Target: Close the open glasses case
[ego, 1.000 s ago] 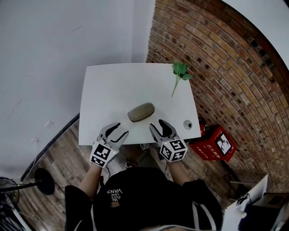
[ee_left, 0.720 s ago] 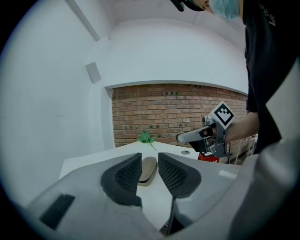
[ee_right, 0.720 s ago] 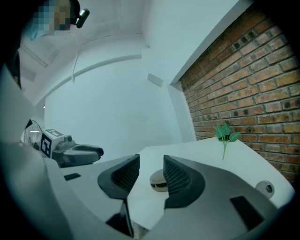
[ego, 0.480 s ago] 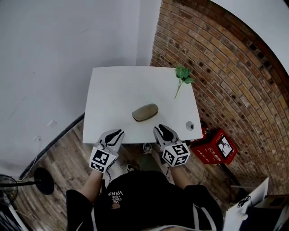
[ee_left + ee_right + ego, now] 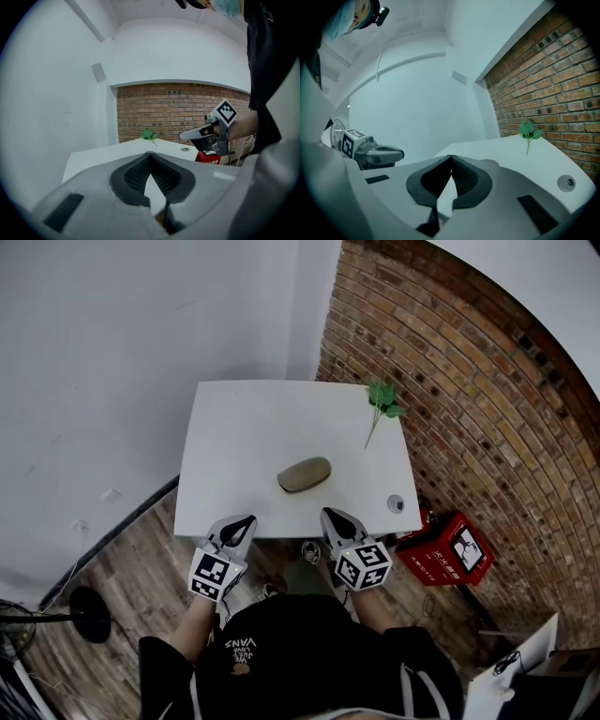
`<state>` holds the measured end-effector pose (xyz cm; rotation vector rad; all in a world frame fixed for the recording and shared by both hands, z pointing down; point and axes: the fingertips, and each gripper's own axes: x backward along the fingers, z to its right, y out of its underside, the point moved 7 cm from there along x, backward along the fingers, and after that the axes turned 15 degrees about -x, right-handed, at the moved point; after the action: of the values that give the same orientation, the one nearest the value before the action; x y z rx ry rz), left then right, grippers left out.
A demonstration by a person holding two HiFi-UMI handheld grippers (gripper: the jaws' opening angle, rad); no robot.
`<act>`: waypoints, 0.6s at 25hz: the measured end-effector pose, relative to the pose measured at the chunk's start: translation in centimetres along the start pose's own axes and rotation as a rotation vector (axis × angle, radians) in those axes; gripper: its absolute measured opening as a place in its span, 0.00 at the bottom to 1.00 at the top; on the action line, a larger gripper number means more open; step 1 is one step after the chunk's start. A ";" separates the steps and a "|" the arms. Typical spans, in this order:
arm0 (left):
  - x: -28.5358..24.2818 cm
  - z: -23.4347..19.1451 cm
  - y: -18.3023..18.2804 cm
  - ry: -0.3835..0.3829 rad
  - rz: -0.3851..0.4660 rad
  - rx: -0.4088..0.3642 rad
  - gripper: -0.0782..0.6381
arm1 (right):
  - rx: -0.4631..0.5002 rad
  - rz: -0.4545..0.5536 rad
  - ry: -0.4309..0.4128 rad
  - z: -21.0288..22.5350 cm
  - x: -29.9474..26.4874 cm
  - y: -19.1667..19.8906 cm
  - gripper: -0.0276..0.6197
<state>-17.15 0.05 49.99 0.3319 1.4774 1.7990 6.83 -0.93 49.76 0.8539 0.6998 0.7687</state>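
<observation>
The tan glasses case point(image 5: 304, 474) lies closed near the middle of the white table point(image 5: 244, 418). Both grippers hang level just off the table's near edge, a short way back from the case. My left gripper point(image 5: 246, 520) is left of it and my right gripper point(image 5: 331, 514) is right of it. Their jaws are just closing, tips meeting, with nothing between them, as seen at my left gripper point(image 5: 150, 153) and my right gripper point(image 5: 451, 157). In the left gripper view the jaws hide the case.
A green leafy sprig point(image 5: 382, 401) lies at the table's far right corner, and a small round disc point(image 5: 396, 504) sits near its front right corner. A red crate point(image 5: 447, 551) stands on the wooden floor by the brick wall point(image 5: 469, 381).
Both grippers' jaws went from open to shut. Both grippers drew back from over the table's near edge toward the person. The case stayed where it was.
</observation>
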 end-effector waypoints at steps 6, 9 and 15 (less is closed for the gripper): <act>-0.2 0.6 -0.1 0.005 0.002 -0.001 0.12 | 0.026 -0.019 0.026 0.4 0.4 0.2 0.04; -0.5 0.7 -0.3 0.004 0.008 0.002 0.12 | 0.042 -0.027 0.027 0.5 0.3 0.2 0.04; -0.6 0.9 -0.3 0.001 0.016 -0.011 0.12 | 0.055 -0.036 0.029 0.8 0.3 0.3 0.04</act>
<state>-16.04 0.23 50.15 0.3380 1.4685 1.8195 7.50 -0.86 50.36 0.8797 0.7626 0.7337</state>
